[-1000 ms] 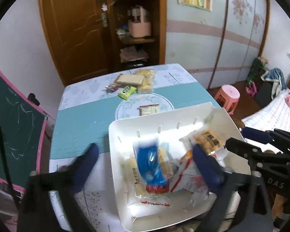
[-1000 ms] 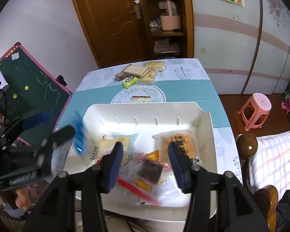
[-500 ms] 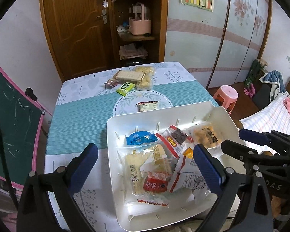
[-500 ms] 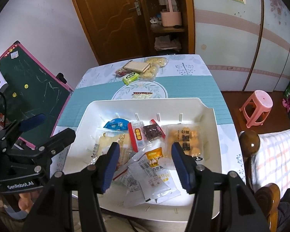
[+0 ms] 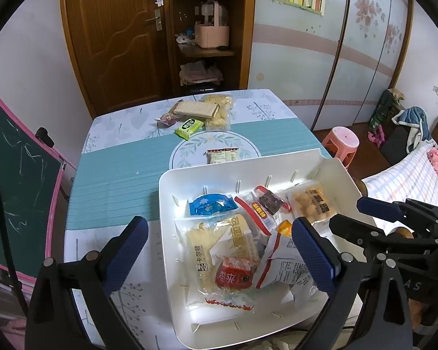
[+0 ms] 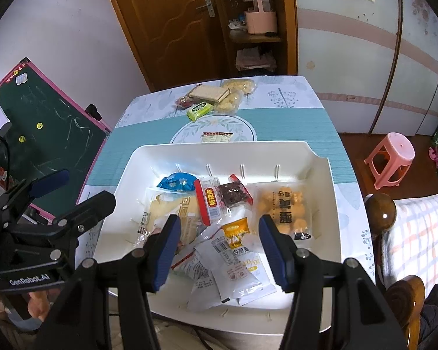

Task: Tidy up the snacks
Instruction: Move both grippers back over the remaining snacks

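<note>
While both grippers, left gripper (image 5: 219,258) and right gripper (image 6: 219,252), hover lower frame, jaws apart and empty, snack packets (image 6: 216,204) fill the white tray (image 6: 219,151).

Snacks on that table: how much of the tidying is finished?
Done: a pile of packets, including the blue packet and the puffs bag, lies in the white tray. In hand: nothing; both the left gripper and the right gripper are open above the tray. Left: the green packet, the wafer pack and others remain on the table.
</note>
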